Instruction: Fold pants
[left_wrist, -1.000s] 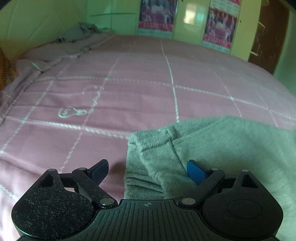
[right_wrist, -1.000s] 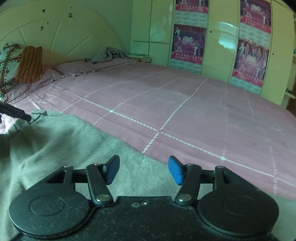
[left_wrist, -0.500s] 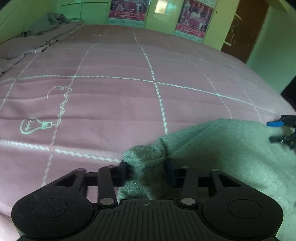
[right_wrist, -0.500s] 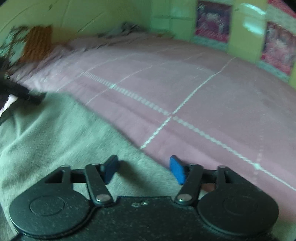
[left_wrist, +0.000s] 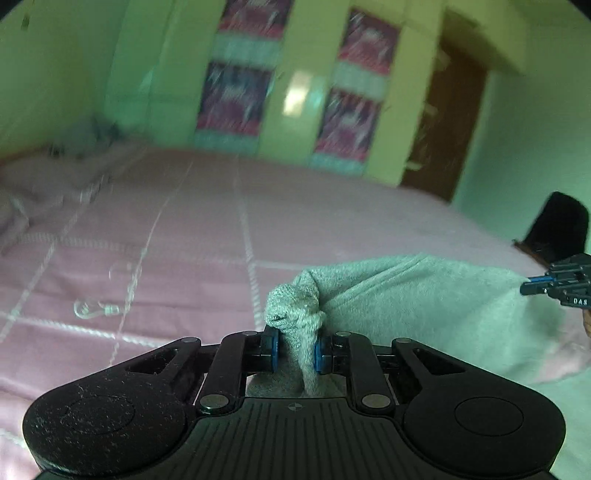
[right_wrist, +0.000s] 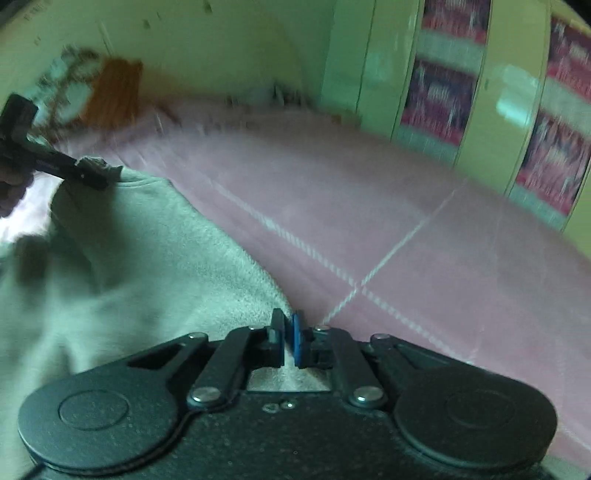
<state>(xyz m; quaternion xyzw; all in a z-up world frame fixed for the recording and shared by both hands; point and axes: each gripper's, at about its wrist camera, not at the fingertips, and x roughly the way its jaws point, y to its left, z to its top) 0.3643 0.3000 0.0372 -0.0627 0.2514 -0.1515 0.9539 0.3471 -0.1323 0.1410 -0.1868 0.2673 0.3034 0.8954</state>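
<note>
Left wrist view: the left claw (left_wrist: 295, 349) has just been closing and now pinches a bunched corner of the grey fleece pants (left_wrist: 424, 295) between its blue pads (left_wrist: 274, 349). The garment lies on the pink quilted bedspread with white stitched lines (left_wrist: 166, 229) and runs toward three o'clock, where the right claw (left_wrist: 537, 288) meets its far edge.

Right wrist view: the right claw (right_wrist: 289, 341) has just been closing; its pads stand nearly together, with the hem of the pants (right_wrist: 147, 266) caught between them. At ten o'clock the left claw (right_wrist: 94, 173) grips the opposite corner. Green wardrobe doors with pink posters (right_wrist: 443, 92) stand behind the bed.
</note>
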